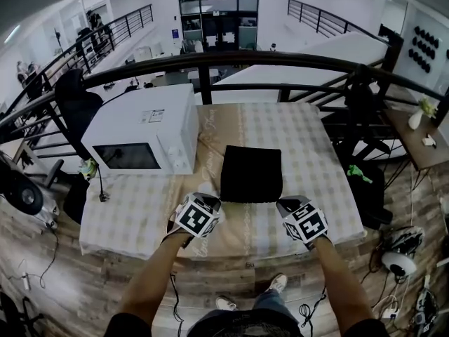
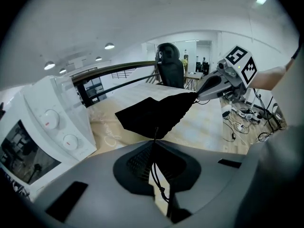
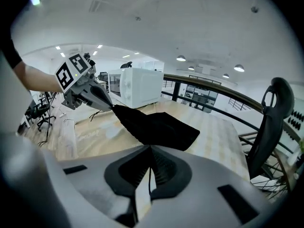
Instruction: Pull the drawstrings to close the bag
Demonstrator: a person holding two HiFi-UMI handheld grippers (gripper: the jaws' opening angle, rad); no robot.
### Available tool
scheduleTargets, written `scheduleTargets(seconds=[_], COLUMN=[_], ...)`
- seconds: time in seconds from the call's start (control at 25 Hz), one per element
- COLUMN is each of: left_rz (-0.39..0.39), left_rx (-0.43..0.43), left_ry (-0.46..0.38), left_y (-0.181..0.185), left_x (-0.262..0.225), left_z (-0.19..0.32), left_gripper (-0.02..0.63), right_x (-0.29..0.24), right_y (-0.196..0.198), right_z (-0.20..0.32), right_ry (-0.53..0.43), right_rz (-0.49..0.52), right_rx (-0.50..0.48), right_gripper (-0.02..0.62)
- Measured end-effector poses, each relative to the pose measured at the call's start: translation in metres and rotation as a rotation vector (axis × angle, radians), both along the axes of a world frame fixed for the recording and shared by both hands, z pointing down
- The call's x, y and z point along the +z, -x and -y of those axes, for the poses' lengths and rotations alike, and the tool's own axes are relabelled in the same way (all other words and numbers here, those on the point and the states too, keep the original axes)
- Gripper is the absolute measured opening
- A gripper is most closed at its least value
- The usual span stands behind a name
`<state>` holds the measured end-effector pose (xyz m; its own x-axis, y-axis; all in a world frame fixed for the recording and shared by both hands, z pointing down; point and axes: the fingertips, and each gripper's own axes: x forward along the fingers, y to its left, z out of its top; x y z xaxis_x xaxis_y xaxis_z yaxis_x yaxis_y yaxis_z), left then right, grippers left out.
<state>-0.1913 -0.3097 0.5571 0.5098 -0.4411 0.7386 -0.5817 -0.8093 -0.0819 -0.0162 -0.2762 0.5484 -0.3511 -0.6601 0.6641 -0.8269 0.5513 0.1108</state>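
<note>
A black drawstring bag (image 1: pixel 251 173) lies on the checked tablecloth (image 1: pixel 309 153), its near edge gathered and lifted. My left gripper (image 1: pixel 212 202) is at the bag's near left corner, shut on a thin black drawstring (image 2: pixel 155 167) that runs between its jaws. My right gripper (image 1: pixel 282 203) is at the near right corner, shut on the other drawstring (image 3: pixel 149 175). In the left gripper view the bag (image 2: pixel 152 115) hangs stretched between the two grippers, with the right gripper (image 2: pixel 197 95) at its far corner. The right gripper view shows the bag (image 3: pixel 156 127) and the left gripper (image 3: pixel 111 107) the same way.
A white microwave (image 1: pixel 144 128) stands on the table left of the bag. A dark railing (image 1: pixel 280 62) runs behind the table, with a black chair (image 1: pixel 74 104) beyond its left end. Cables (image 1: pixel 400 251) lie on the wooden floor to the right.
</note>
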Motion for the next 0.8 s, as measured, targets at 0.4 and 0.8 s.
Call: scheduleTargets(seconds=[0.4,0.8], left_rz=[-0.095,-0.224], left_rx=[0.01,-0.018], left_ry=[-0.11,-0.205], left_y=[-0.001,-0.003], left_x=[-0.067,-0.131], left_z=[0.011,0.017], left_gripper=[0.026,0.026], right_x=[-0.061,-0.117], right_y=[0.0,0.0], right_z=[0.006,0.005], right_ry=[-0.131,-0.228], right_rz=[0.012,-0.01], right_rx=[0.105,0.135], right_gripper=[0.02,0.02])
